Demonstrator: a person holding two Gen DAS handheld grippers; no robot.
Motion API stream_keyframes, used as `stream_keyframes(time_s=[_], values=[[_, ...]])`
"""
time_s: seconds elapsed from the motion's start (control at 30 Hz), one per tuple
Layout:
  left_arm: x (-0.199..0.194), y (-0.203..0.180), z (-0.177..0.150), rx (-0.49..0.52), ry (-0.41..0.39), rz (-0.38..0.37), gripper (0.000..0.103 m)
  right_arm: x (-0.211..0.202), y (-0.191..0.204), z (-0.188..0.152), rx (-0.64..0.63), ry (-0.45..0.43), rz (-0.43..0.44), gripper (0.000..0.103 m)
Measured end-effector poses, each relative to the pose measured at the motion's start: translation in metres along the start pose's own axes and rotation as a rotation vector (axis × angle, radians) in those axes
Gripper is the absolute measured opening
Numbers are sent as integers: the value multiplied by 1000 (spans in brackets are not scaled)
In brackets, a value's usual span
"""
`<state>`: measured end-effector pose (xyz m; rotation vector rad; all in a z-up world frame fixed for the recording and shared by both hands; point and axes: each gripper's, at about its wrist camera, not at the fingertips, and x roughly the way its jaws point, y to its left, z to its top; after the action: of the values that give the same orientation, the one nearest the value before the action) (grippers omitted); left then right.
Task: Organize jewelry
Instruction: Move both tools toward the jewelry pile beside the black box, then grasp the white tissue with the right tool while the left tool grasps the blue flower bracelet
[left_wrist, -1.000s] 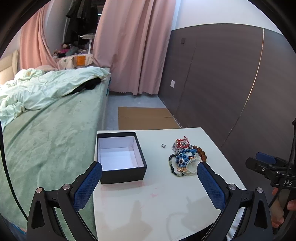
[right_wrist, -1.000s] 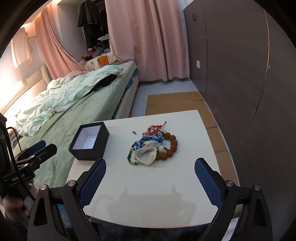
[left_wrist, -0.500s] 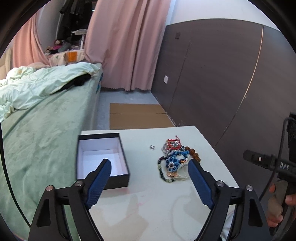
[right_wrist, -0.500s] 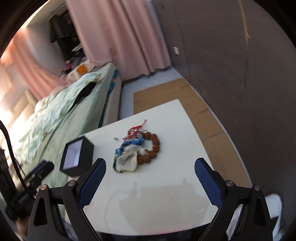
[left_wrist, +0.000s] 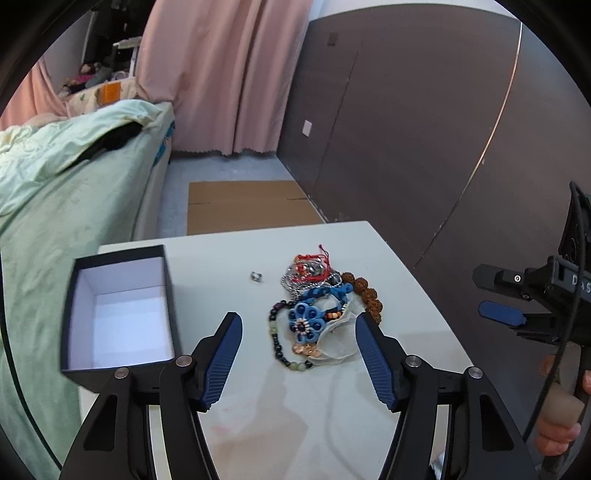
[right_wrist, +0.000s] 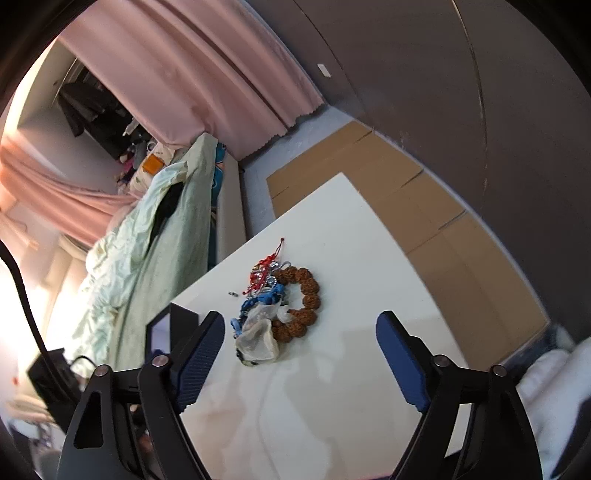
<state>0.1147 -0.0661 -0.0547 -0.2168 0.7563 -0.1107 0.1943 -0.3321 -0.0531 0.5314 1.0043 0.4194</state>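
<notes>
Place: a bedroom in a home.
Bed (left_wrist: 55, 229): it is big, with a green cover and a pale crumpled blanket (left_wrist: 44, 147) on top.
Curtains (left_wrist: 225, 74): they are pink, long, and hang down to the floor.
Clothes (right_wrist: 85, 107): dark ones hang in the far corner.
Wall (left_wrist: 406, 129): it has dark brown panels, with a small white switch (left_wrist: 306, 128) on it.
Floor: flat cardboard (left_wrist: 243, 206) lies by the wall.
Table (left_wrist: 332, 406): small and white, it stands right beside the bed.
</notes>
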Motion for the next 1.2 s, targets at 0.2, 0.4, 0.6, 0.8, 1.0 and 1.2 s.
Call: stream_keyframes(time_s=[0.2, 0.4, 0.6, 0.8, 1.0, 1.2], values=[[18, 0, 4, 6, 24, 3, 57, 41, -2, -3, 82, 130, 114, 67], [20, 11, 13, -25, 3, 17, 57, 77, -3, -6, 138, 221, 138, 62], [29, 22, 18, -48, 13, 20, 57, 103, 1, -12, 164, 288, 151, 56], [32, 25, 19, -52, 28, 16, 57, 127, 2, -25, 253, 343, 200, 6], [34, 23, 19, -73, 41, -9, 57, 93, 5, -11, 222, 199, 235, 3], [47, 7, 13, -24, 69, -14, 57, 67, -10, 5, 238, 117, 235, 3]])
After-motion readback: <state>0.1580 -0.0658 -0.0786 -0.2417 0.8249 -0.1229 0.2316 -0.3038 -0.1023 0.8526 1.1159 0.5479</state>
